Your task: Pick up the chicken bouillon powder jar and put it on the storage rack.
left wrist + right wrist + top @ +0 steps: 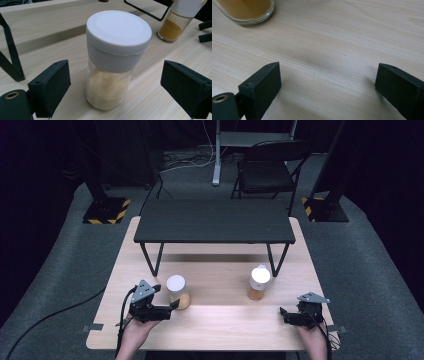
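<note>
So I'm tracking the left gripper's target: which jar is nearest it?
The pale-grain jar, standing between the open left gripper jaws, untouched. The orange-powder jar stands farther right.

A low black rectangular metal-legged riser shelf (214,221) stands across the far half of the light wooden table (215,325). Beyond it, on the grey carpet, a black folding chair (267,169) stands beside a grey metal post (217,152), with yellow-and-black striped stand bases (106,211) at either side
</note>
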`<state>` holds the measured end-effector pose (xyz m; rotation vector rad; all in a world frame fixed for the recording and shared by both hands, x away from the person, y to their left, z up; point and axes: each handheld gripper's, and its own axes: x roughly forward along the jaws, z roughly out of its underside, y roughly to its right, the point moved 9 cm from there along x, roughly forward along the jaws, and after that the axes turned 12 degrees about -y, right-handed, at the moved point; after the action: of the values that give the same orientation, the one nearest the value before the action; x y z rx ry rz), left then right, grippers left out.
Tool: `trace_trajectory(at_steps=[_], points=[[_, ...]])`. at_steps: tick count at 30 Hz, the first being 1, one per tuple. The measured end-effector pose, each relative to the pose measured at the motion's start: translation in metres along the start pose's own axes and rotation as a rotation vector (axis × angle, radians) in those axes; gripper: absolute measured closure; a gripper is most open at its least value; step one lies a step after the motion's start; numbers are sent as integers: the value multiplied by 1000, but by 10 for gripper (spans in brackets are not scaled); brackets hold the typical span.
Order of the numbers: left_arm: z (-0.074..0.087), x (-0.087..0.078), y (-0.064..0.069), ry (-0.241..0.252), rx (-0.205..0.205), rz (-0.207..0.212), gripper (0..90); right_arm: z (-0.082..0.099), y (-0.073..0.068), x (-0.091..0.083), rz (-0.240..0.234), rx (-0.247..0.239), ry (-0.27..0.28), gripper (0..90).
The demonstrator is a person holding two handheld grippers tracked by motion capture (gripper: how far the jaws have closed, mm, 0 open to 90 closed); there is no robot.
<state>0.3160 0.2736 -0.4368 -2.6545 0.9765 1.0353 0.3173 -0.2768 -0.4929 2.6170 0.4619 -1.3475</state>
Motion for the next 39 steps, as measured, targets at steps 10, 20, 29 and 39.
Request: trace_trajectory(at_steps=[10, 20, 29, 39], points=[[-10, 18, 3, -11, 13, 8, 86, 0, 0, 0, 0, -1, 0, 57], [-18, 32, 3, -25, 10, -16, 110, 0, 0, 0, -1, -1, 0, 56], [-20, 42, 3, -9, 26, -31, 216, 0, 0, 0, -1, -2, 0, 56], [-17, 44, 6, 22, 52, -57, 336, 0, 0, 0, -2, -3, 0, 56]])
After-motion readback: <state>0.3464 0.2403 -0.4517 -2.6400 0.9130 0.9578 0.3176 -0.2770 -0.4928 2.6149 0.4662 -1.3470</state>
